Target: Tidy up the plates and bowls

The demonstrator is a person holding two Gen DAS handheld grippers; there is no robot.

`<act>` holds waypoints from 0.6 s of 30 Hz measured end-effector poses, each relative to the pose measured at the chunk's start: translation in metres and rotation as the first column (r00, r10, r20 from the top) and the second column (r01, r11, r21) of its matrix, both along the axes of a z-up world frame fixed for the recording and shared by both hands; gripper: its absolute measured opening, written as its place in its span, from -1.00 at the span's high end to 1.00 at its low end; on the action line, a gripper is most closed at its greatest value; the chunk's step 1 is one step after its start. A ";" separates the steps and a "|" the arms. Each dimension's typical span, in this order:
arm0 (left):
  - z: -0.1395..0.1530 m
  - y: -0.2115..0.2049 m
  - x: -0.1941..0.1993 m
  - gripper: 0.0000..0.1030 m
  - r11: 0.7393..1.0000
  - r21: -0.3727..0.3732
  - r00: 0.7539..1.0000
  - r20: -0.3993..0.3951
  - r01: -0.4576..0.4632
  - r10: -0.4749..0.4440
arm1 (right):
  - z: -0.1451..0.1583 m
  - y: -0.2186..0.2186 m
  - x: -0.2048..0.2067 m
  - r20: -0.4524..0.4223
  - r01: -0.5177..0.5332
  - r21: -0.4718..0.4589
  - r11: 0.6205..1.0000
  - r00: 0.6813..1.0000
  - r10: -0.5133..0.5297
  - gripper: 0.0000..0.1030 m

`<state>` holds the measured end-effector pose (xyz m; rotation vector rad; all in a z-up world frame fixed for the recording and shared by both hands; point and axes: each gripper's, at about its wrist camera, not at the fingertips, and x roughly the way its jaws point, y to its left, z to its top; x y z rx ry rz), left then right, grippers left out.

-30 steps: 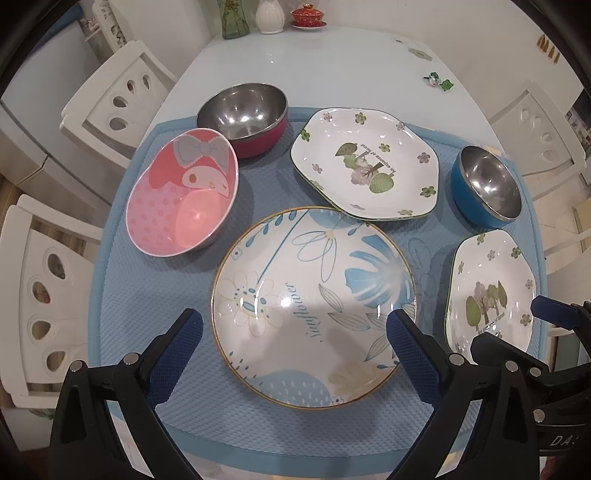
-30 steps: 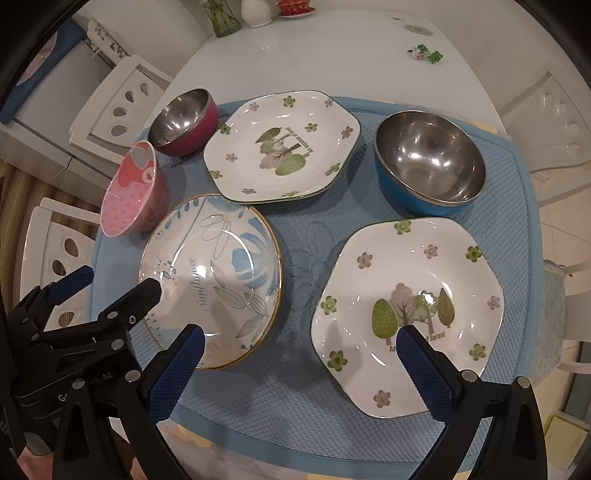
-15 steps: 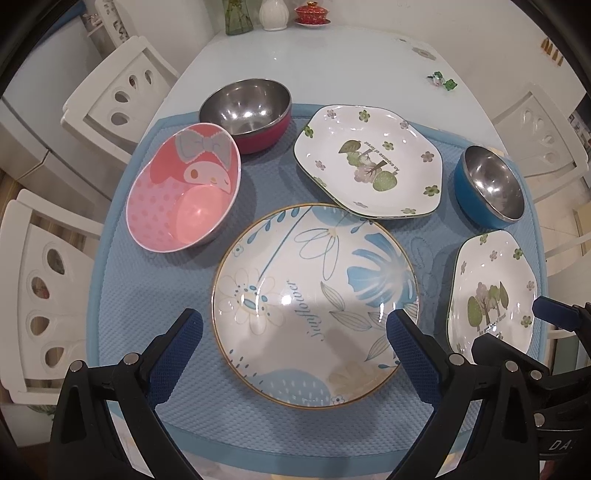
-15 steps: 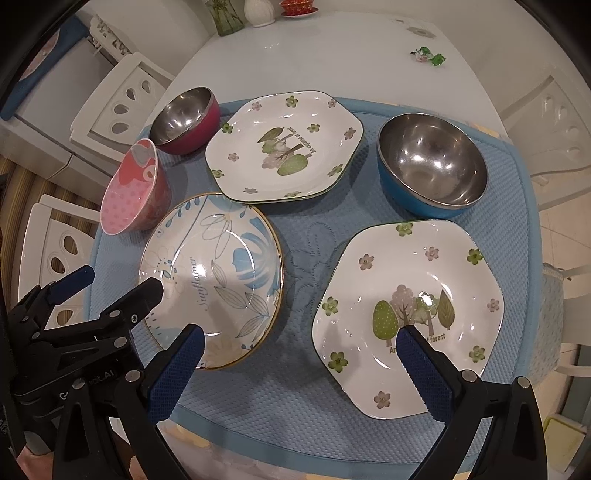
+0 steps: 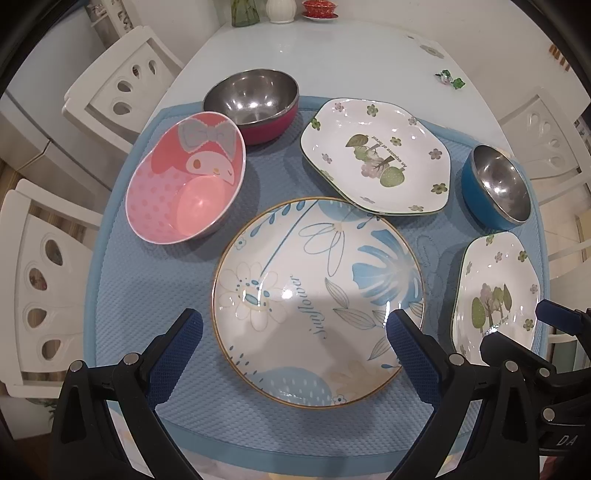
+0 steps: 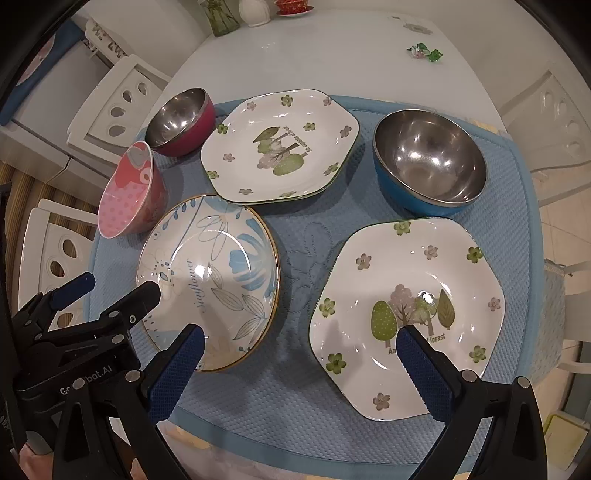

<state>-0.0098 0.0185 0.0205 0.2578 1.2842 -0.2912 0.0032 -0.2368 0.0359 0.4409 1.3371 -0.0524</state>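
with both tongs [image 5: 293,334] a little lower, dishes unmoved

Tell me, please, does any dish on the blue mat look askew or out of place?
Yes: the pink cartoon bowl leans on its side at the mat's left, its opening tipped toward the round plate.

- Blue quilted mat [image 5: 147,280] covers near end of white table [image 5: 332,55].
- White chairs [image 5: 122,81] with oval cut-outs stand on both sides.
- Far table edge: green glass vase [image 6: 221,18], white vase [image 6: 254,12], red lidded cup on saucer [image 5: 320,7].
- Small green-and-pink trinket [image 6: 424,51] on bare tabletop, right side.
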 end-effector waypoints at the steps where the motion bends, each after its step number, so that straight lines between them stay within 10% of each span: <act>1: 0.000 0.000 0.000 -0.93 1.000 -0.001 1.000 -0.003 -0.002 0.002 | 0.000 0.000 0.000 0.001 0.000 0.001 1.000 1.000 0.000 -1.00; 18: 0.002 0.002 0.000 -0.93 1.000 0.008 1.000 0.010 -0.003 0.003 | 0.002 0.000 0.000 0.010 0.003 0.002 1.000 1.000 -0.003 -1.00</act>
